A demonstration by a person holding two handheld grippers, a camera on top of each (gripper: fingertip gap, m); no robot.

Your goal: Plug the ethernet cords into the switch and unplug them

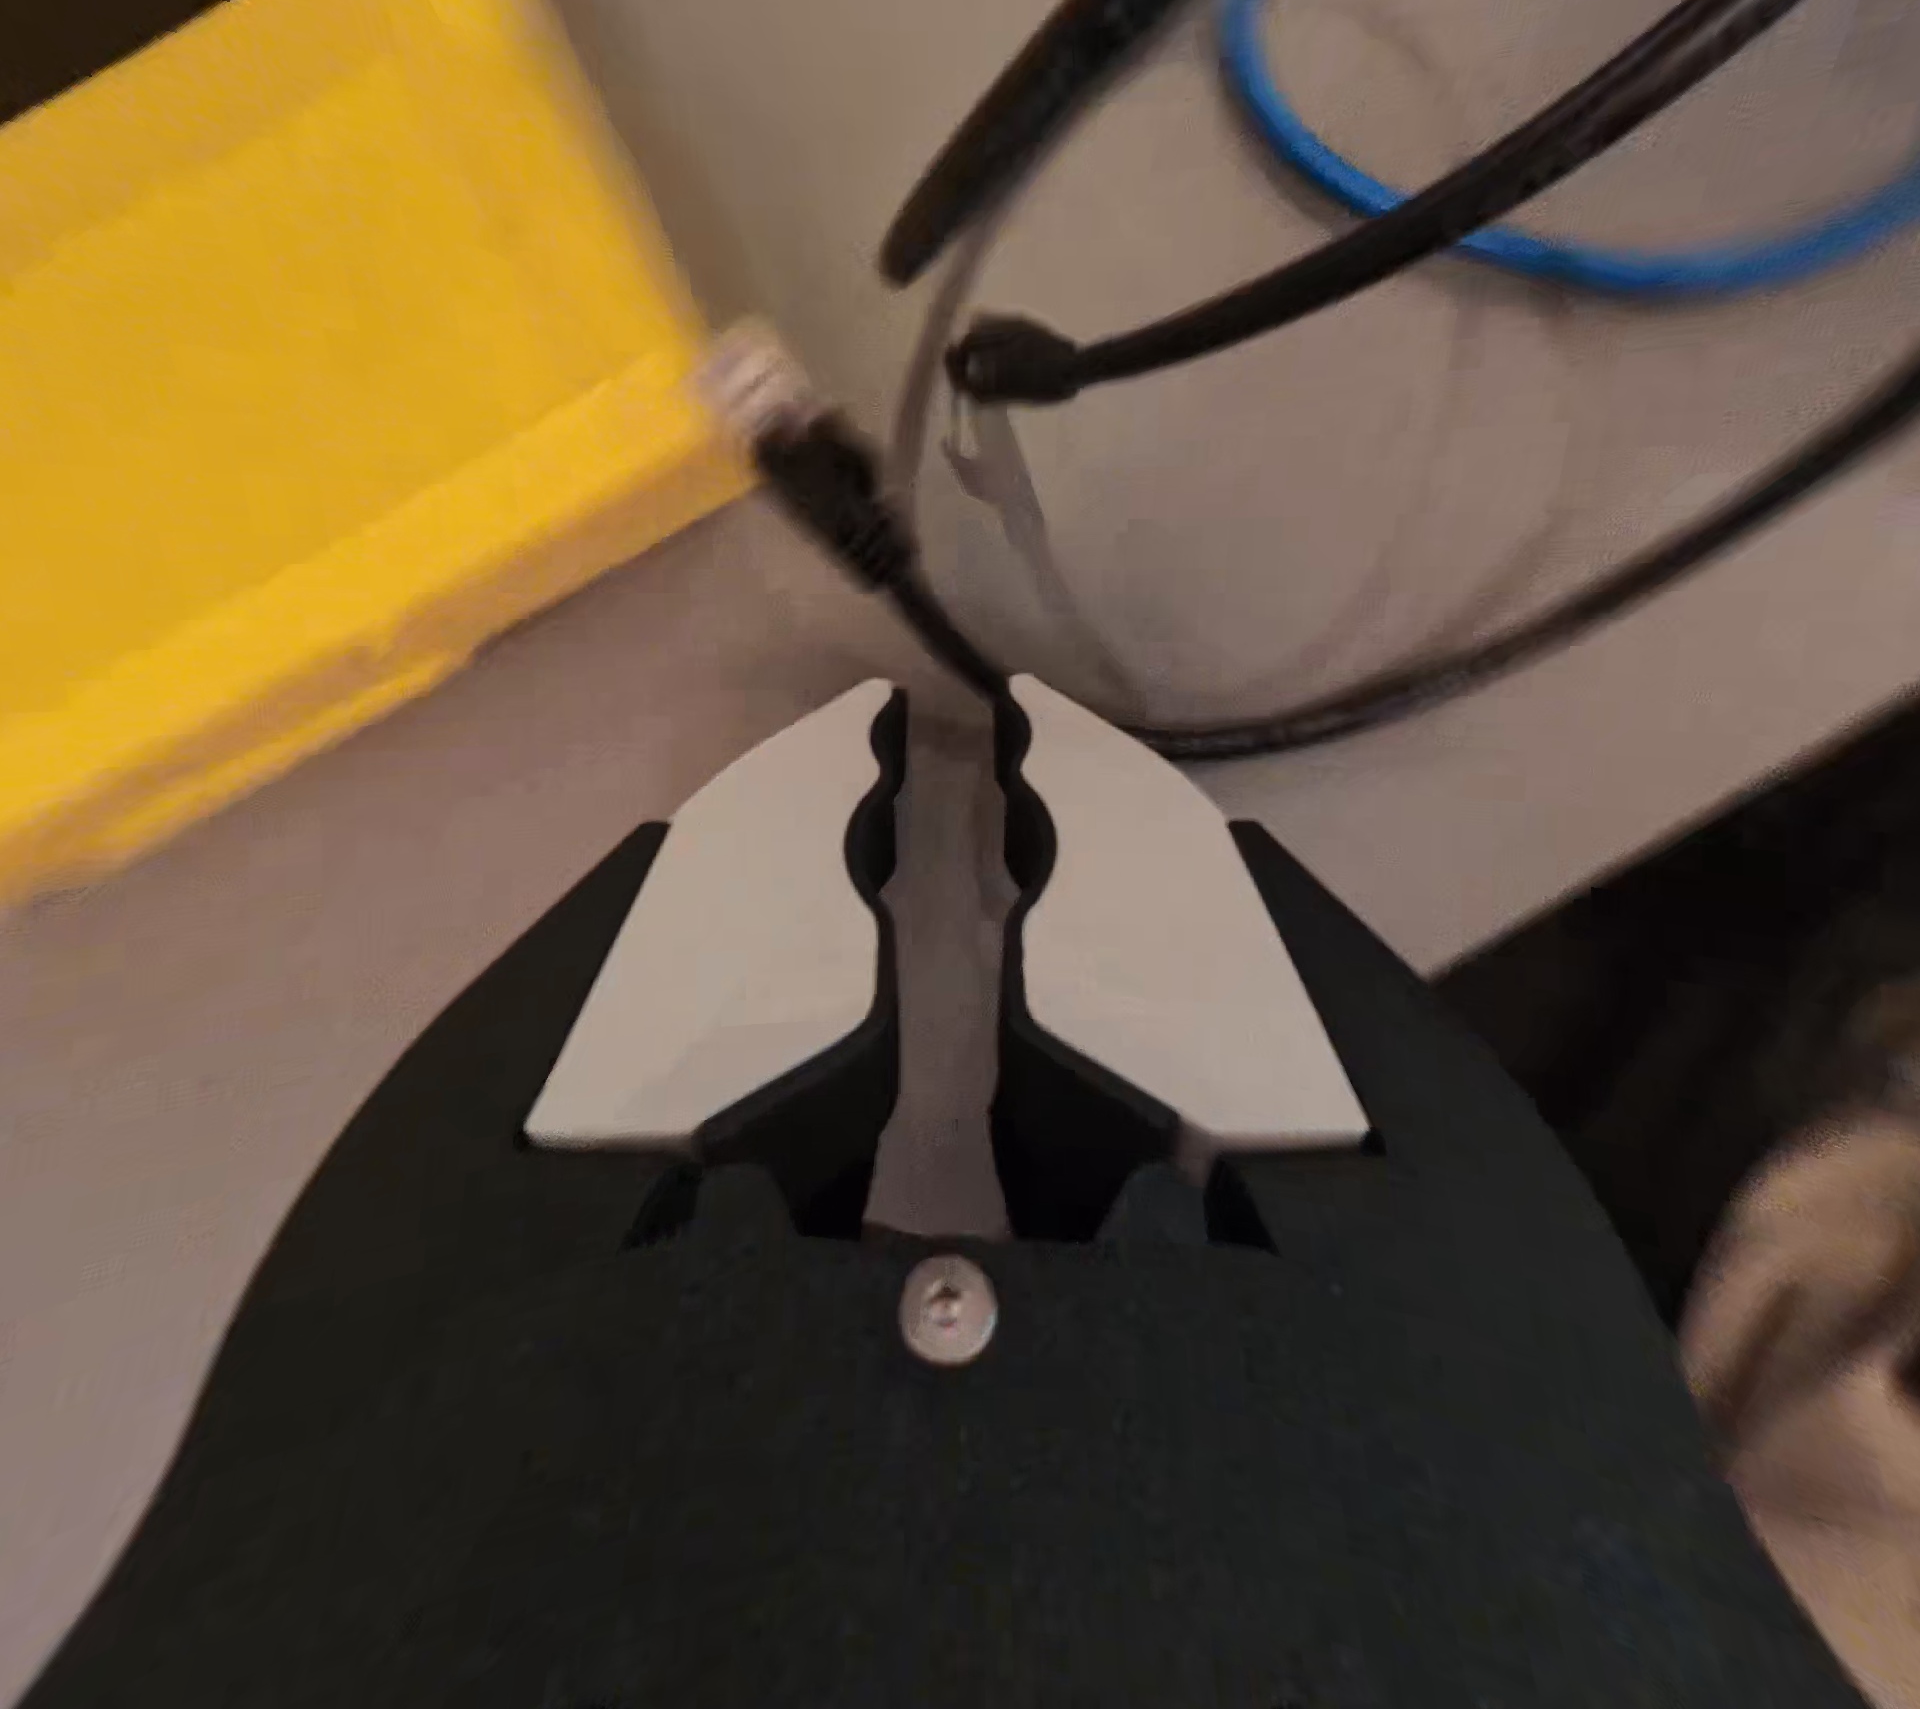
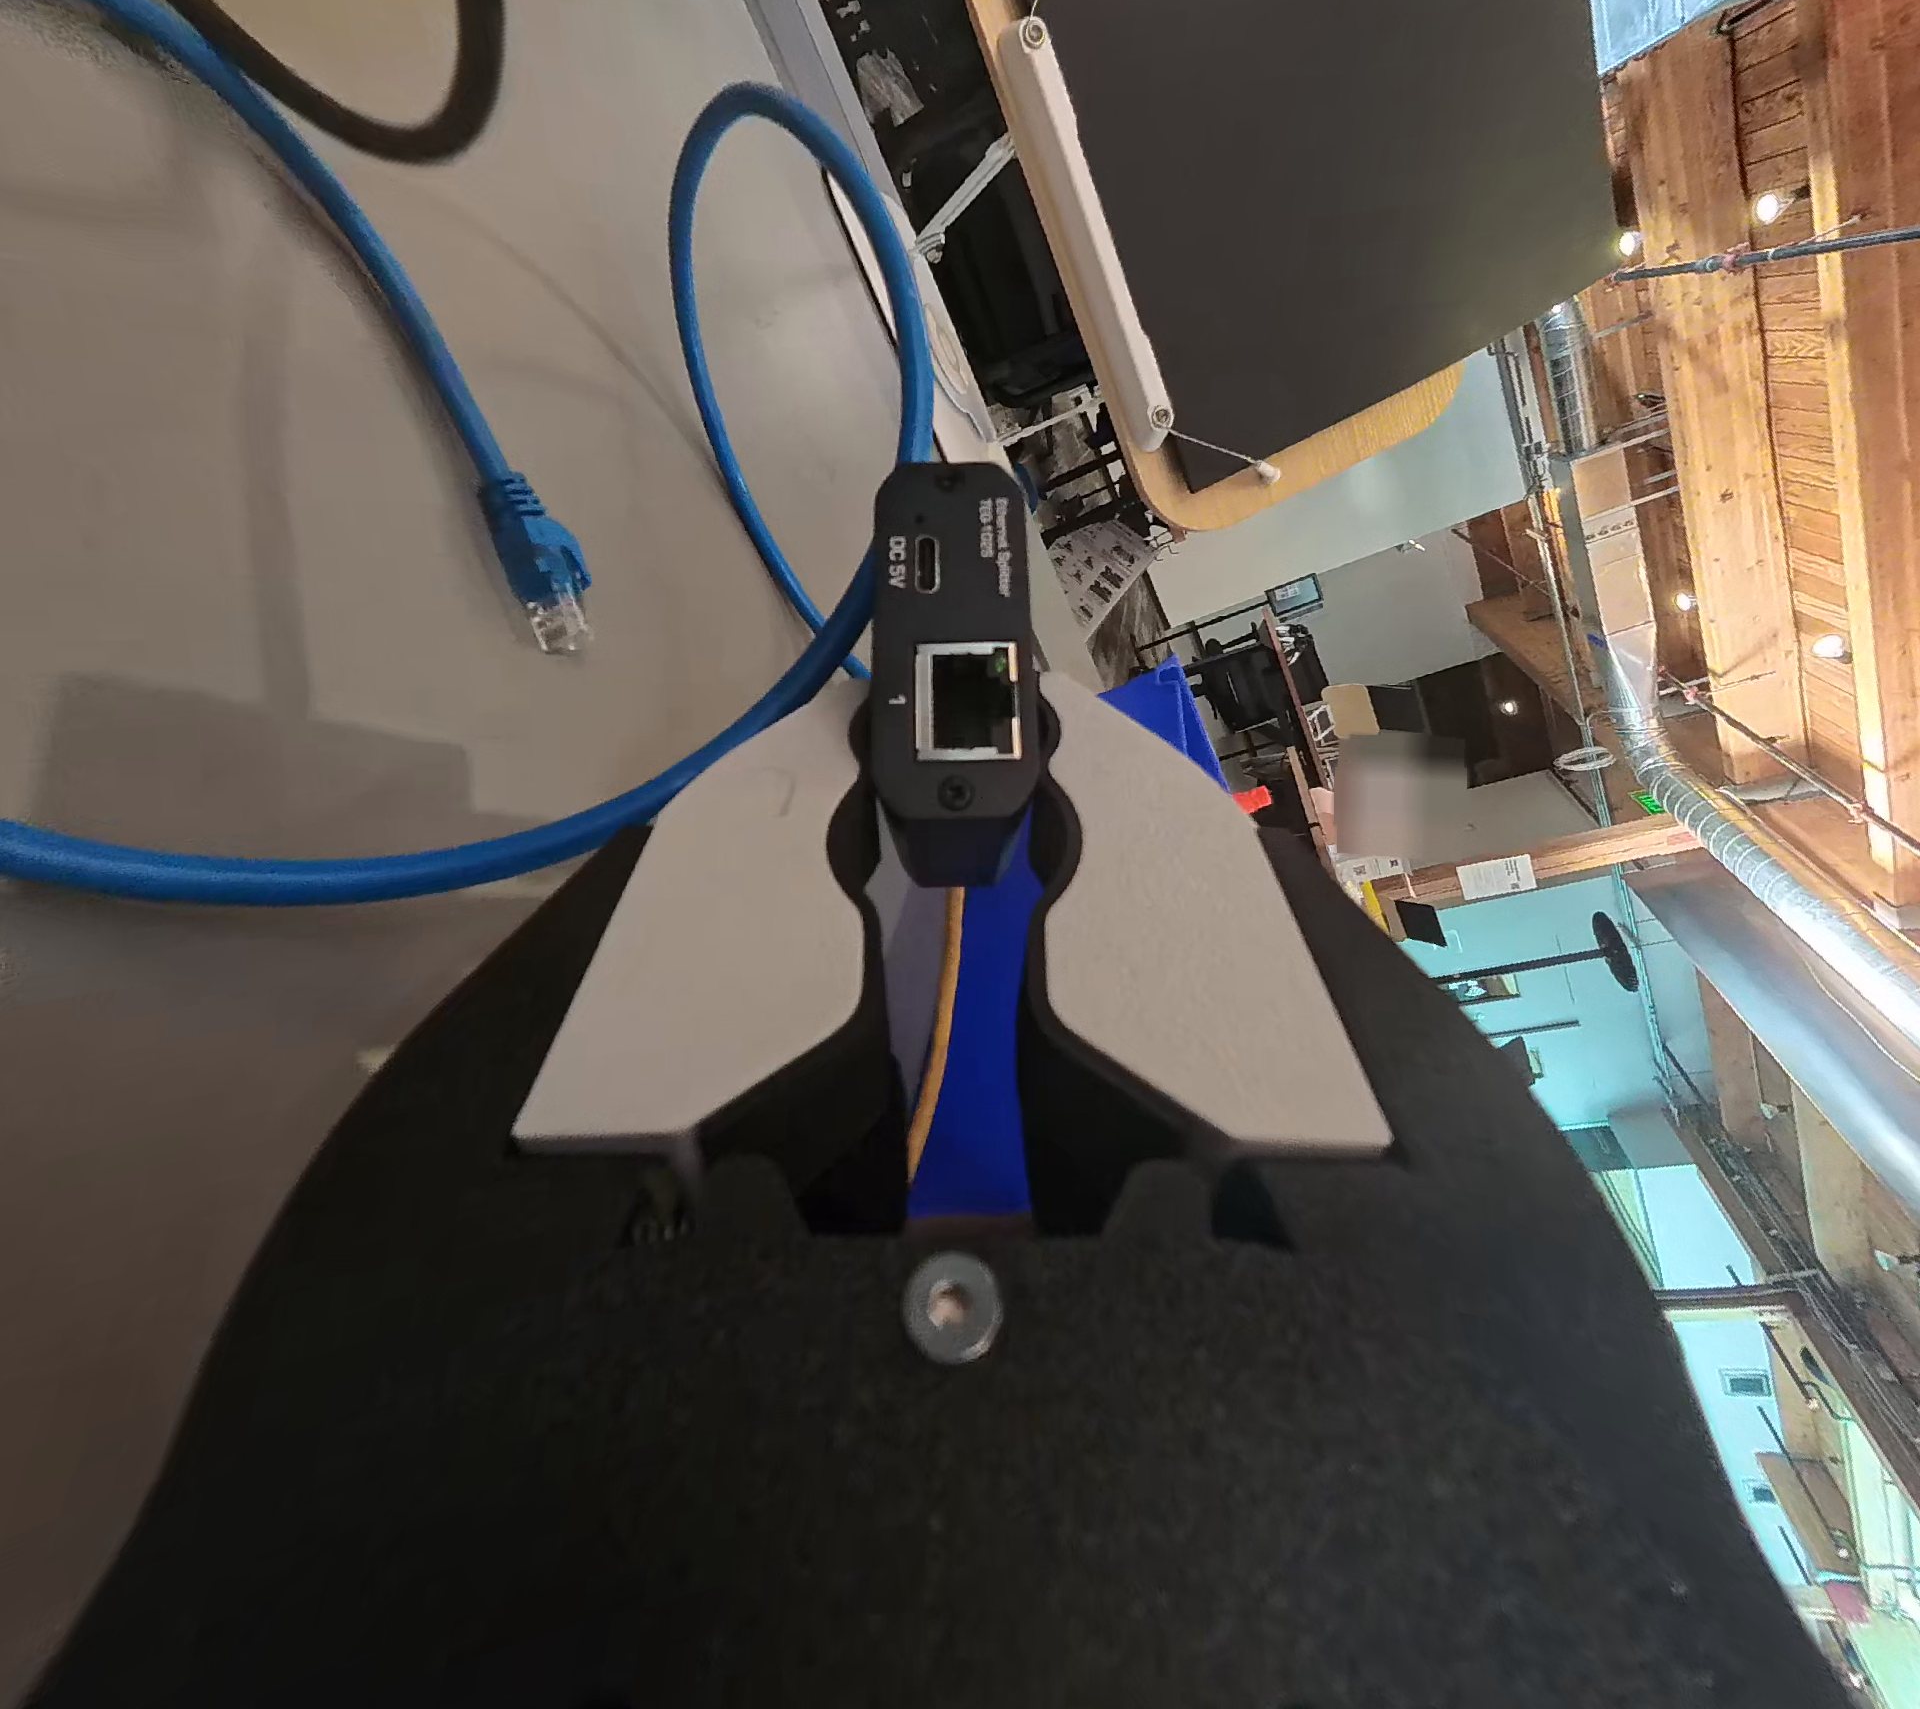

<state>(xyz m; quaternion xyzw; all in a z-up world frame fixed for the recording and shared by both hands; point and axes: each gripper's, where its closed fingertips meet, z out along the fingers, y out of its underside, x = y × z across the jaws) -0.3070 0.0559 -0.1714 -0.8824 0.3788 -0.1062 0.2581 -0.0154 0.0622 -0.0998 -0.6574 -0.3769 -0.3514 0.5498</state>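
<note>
The right tongs [image 2: 954,750] clamp the black switch [image 2: 951,631], its empty port facing the camera. A loose blue cord [image 2: 540,563] lies on the tabletop [image 2: 260,412] at ten o'clock. The left tongs [image 1: 951,703] stand slightly apart, a black cord [image 1: 831,485] touching one tip, its plug at eleven o'clock beside a yellow bin [image 1: 312,309].

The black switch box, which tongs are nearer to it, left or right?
Right. The right tongs are clamped on the switch box. The left tongs are over by a black cord; no box shows there.
</note>
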